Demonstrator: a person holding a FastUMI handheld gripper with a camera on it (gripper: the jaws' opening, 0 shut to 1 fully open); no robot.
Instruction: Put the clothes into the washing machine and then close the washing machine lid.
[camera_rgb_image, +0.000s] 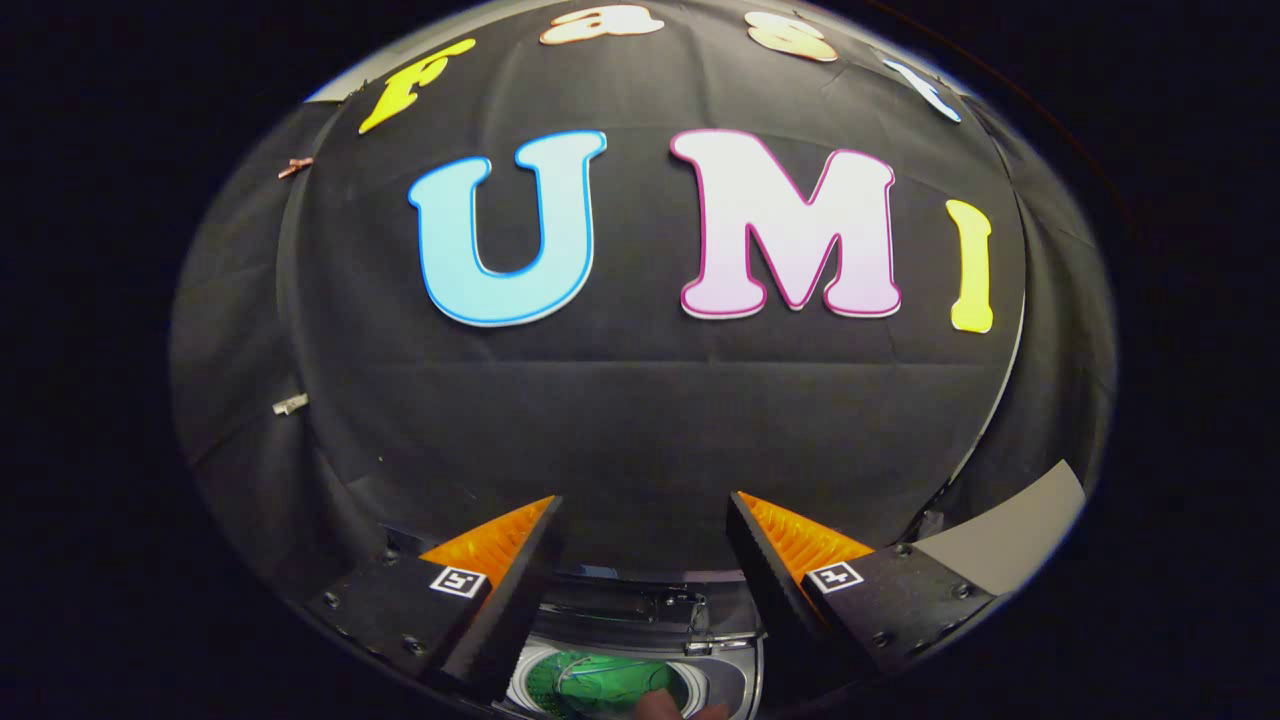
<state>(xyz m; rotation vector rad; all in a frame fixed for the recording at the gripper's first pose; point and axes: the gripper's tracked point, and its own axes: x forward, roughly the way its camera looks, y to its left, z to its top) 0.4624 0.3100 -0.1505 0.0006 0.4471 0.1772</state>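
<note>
My gripper (645, 510) is open, its two fingers spread wide with nothing between them, pointing at the booth's black cloth wall. Below and between the fingers sits the washing machine (640, 620), seen from above with its lid up. Inside its round drum lies a green garment (600, 682). A fingertip of a person's hand (665, 708) shows at the drum's near rim.
A pale grey panel (1020, 540) stands to the right of the right finger. The black cloth wall (640, 420) rises close behind the machine. A small clip (290, 404) is pinned to the cloth at the left.
</note>
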